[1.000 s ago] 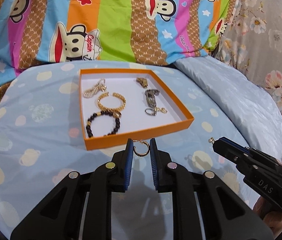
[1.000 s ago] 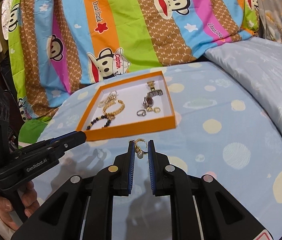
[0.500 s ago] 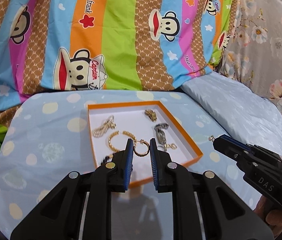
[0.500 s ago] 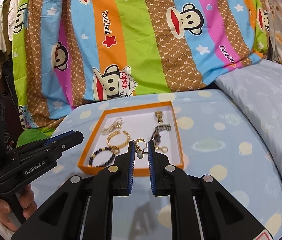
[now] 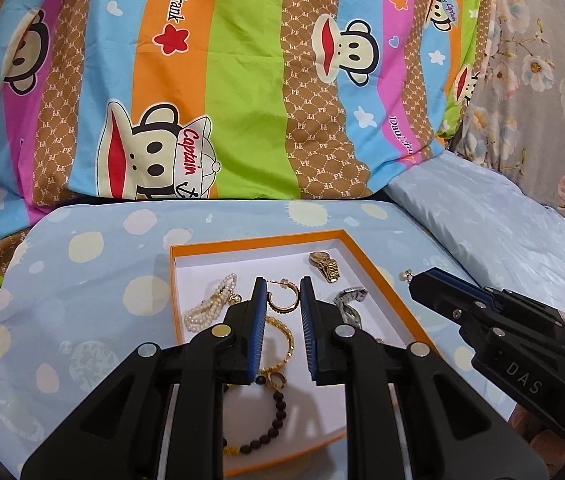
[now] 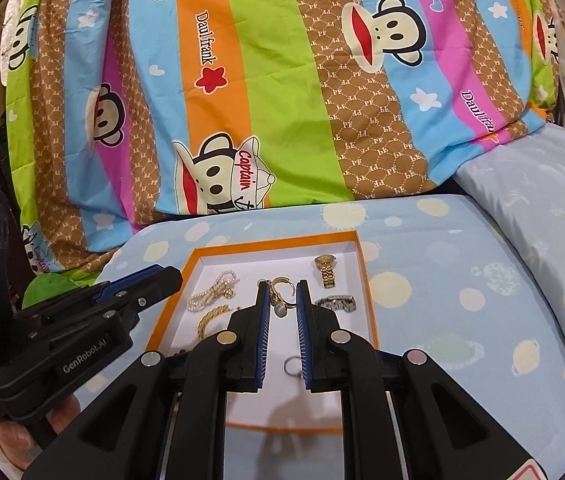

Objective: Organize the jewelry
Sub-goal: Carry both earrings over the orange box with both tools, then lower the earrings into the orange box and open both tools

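An orange-rimmed white tray (image 5: pixel 366 258) (image 6: pixel 368 292) lies on the blue dotted bedsheet. My left gripper (image 5: pixel 283 294) is shut on a gold hoop earring (image 5: pixel 280 300) and holds it above the tray's middle. My right gripper (image 6: pixel 282 296) is shut on a gold hoop earring with a pearl drop (image 6: pixel 280 300) over the tray. In the tray lie a pearl bracelet (image 5: pixel 212 304), a gold chain bracelet (image 5: pixel 282 344), a dark bead bracelet (image 5: pixel 266 424), a gold watch (image 5: pixel 324 266), a silver watch (image 5: pixel 348 306) and a silver ring (image 6: pixel 292 366).
A striped monkey-print quilt (image 5: pixel 242 80) rises behind the tray. A pale blue pillow (image 5: pixel 482 208) lies to the right, with floral fabric (image 5: pixel 542 60) behind it. The right gripper's body (image 5: pixel 502 332) shows right of the tray in the left wrist view; the left gripper's body (image 6: pixel 62 332) shows left of the tray in the right wrist view.
Both grippers have moved forward from in front of the tray to above it, each carrying its earring. The tray now sits under the fingertips.
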The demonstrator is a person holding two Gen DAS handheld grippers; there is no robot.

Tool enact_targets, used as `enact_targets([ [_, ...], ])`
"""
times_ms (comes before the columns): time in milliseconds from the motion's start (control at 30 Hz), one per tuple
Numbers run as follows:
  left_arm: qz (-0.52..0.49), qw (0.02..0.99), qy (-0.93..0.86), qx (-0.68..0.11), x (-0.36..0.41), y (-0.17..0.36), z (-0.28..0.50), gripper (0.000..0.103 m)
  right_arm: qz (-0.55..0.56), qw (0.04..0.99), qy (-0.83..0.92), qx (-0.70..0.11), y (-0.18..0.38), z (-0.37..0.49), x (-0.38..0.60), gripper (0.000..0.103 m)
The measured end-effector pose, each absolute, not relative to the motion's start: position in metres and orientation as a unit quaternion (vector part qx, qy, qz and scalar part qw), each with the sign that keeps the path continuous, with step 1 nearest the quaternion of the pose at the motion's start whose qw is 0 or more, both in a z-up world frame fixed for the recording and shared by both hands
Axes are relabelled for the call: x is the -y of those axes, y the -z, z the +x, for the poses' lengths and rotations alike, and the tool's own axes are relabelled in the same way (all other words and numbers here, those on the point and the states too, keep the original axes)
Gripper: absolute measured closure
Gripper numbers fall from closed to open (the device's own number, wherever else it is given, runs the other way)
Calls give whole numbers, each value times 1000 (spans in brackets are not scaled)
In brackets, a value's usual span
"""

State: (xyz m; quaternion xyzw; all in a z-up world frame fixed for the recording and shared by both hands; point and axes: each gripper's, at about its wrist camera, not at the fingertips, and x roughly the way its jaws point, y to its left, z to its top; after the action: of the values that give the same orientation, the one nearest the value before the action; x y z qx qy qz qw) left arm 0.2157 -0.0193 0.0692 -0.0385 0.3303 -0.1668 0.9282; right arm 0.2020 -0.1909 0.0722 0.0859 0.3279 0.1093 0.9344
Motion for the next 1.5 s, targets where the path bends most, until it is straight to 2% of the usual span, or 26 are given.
enact_targets([
  [500, -38, 926, 155, -343, 23, -39, 258, 87, 89, 923, -114, -356, -36, 256, 179, 91],
  [1500, -39, 920, 152, -359, 22, -26, 268, 87, 90, 917, -117, -370, -19, 265, 175, 90],
])
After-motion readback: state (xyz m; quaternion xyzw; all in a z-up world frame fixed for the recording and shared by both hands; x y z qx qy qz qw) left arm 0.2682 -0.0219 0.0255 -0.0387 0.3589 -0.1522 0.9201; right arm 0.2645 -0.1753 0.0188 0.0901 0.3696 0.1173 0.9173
